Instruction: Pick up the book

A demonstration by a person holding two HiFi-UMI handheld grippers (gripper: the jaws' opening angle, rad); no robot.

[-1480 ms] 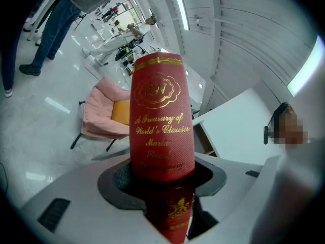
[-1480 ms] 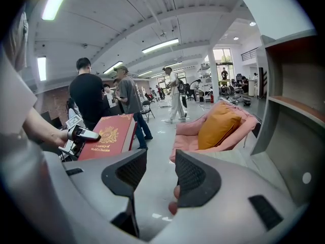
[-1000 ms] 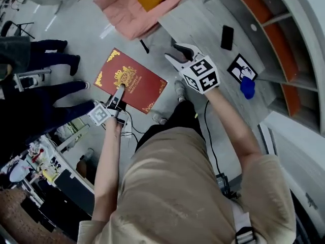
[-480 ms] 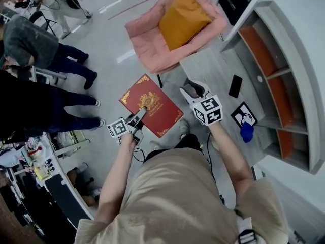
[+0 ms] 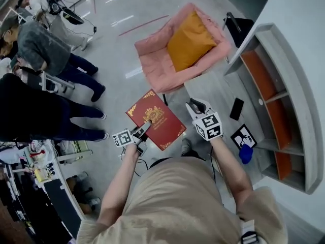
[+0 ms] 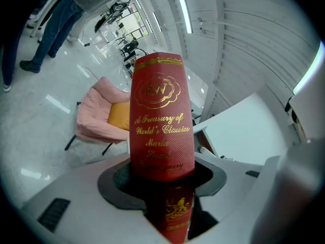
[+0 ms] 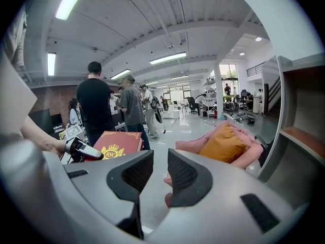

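The floor (image 5: 117,50) was smooth, glossy grey, catching streaks of ceiling light. Along the right ran a curved white shelf unit (image 5: 294,100) with flat orange compartments. A pink, soft-looking armchair (image 5: 157,60) on thin dark legs stood on the floor, with a plump orange cushion (image 5: 192,40) lying in its seat.

The book (image 5: 155,120) was a broad red hardback with a finely ribbed cloth cover, gold corner ornaments and a gold crest. It was off the floor, held out in front of the person, below the armchair in the head view and just left of the right hand-held gripper (image 5: 195,105). The left hand-held gripper (image 5: 143,127) was clamped on the book's near edge. In the left gripper view the book's rounded spine (image 6: 161,121) rose straight up from between the dark pads, with gold lettering reading "A Treasury of World's Classics".

The right hand-held gripper's jaws had just been closing. In the right gripper view its ridged black pads (image 7: 185,174) stood almost together, only a slit between them, and nothing was gripped.

A flat black phone (image 5: 236,109) lay near the shelf unit.
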